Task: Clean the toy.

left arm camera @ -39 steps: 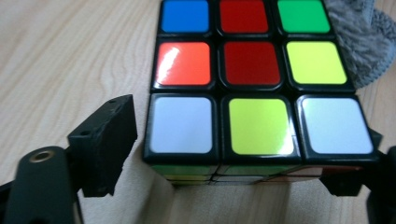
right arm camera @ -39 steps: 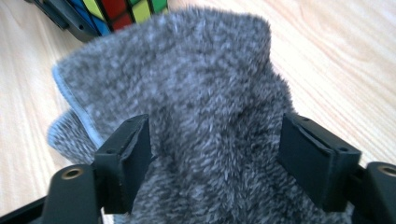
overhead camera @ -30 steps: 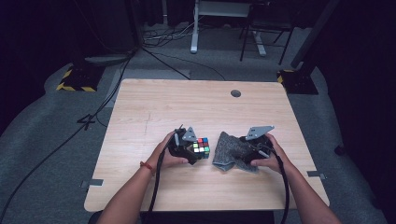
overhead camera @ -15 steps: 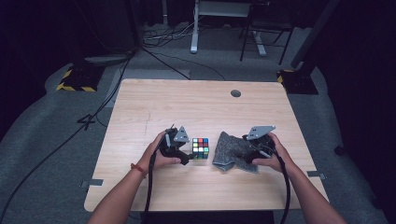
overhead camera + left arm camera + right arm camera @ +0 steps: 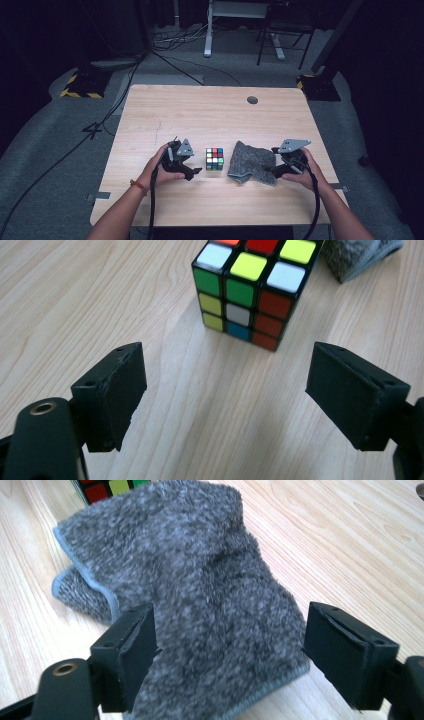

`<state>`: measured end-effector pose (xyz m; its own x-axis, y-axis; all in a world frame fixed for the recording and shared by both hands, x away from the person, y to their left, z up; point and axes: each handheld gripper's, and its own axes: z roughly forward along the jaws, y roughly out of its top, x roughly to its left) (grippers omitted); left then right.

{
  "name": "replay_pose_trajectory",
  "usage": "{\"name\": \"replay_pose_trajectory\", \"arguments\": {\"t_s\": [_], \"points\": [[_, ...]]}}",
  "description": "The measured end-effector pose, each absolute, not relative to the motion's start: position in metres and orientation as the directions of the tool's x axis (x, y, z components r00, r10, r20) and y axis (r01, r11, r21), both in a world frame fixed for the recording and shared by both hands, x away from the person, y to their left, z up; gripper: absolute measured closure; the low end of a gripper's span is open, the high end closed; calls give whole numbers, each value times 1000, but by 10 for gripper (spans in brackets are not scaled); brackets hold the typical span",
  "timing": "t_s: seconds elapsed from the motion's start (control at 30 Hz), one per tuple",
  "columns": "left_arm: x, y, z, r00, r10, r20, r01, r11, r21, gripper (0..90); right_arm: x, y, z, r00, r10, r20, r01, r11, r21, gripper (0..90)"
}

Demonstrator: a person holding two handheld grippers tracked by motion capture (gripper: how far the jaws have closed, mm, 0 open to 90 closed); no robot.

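Note:
A scrambled colour cube (image 5: 214, 159) stands on the wooden table (image 5: 210, 117), near its front edge. My left gripper (image 5: 194, 165) is just left of the cube, open and holding nothing. In the left gripper view the cube (image 5: 250, 295) sits a short way beyond the open left gripper (image 5: 225, 390), with bare wood between the jaws. A crumpled grey cloth (image 5: 252, 162) lies right of the cube. My right gripper (image 5: 275, 161) is at the cloth's right edge. In the right gripper view the right gripper (image 5: 230, 650) stands open, its jaws on either side of the cloth (image 5: 200, 595), not pinching it.
A round cable hole (image 5: 252, 100) sits near the table's far edge. A corner of the cloth (image 5: 360, 257) shows beyond the cube in the left gripper view. The cube's edge (image 5: 107, 487) peeks out behind the cloth in the right gripper view. Cables and desk legs are on the floor behind the table.
My left gripper has let go of the cube and drawn back to the left, leaving the cube on the table. The right gripper has stayed at the cloth's right edge.

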<state>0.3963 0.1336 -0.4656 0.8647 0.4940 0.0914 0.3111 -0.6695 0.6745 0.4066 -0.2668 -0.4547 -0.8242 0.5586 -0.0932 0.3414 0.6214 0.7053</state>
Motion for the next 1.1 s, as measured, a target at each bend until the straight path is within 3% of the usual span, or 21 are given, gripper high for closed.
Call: {"name": "replay_pose_trajectory", "arguments": {"t_s": [0.5, 1.1], "points": [[382, 166, -476, 842, 524, 128, 342, -703, 624, 166, 389, -299, -465, -789, 606, -104, 381, 614, 692, 206], [368, 209, -490, 809, 584, 67, 431, -667, 607, 168, 366, -345, -490, -708, 700, -94, 452, 550, 702, 187]]}}
